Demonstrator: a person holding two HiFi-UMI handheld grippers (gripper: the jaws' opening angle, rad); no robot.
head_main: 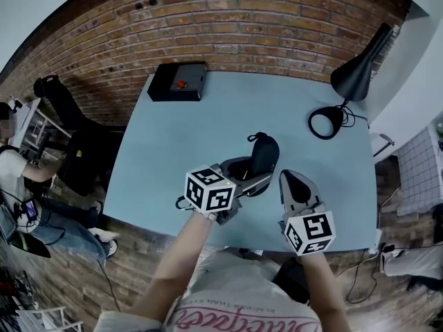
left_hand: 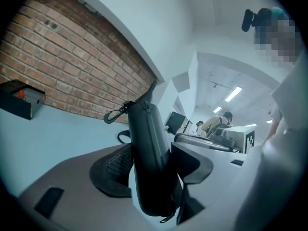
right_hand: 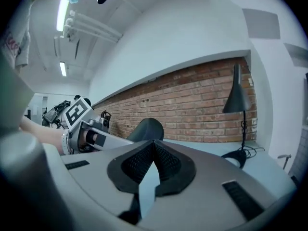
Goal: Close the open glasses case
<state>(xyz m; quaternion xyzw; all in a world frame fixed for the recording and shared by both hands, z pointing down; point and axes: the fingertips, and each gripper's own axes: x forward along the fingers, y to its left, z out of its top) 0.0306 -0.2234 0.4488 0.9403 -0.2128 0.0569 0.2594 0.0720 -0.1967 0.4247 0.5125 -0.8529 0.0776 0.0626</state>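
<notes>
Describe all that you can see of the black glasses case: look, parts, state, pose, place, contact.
The glasses case is black, oblong with rounded ends, seemingly a fabric-covered hard shell. A zip seam runs along its edge; a small clip sticks out from its top end. It looks shut. It stands nearly upright, slightly tilted, between the left gripper's jaws, whose pads press its sides, over the pale blue table.

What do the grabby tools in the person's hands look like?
The left tool and right tool are grey, with black dotted pads. Each carries a white cube with black square markers. The person wears a pale T-shirt with pink lettering.
</notes>
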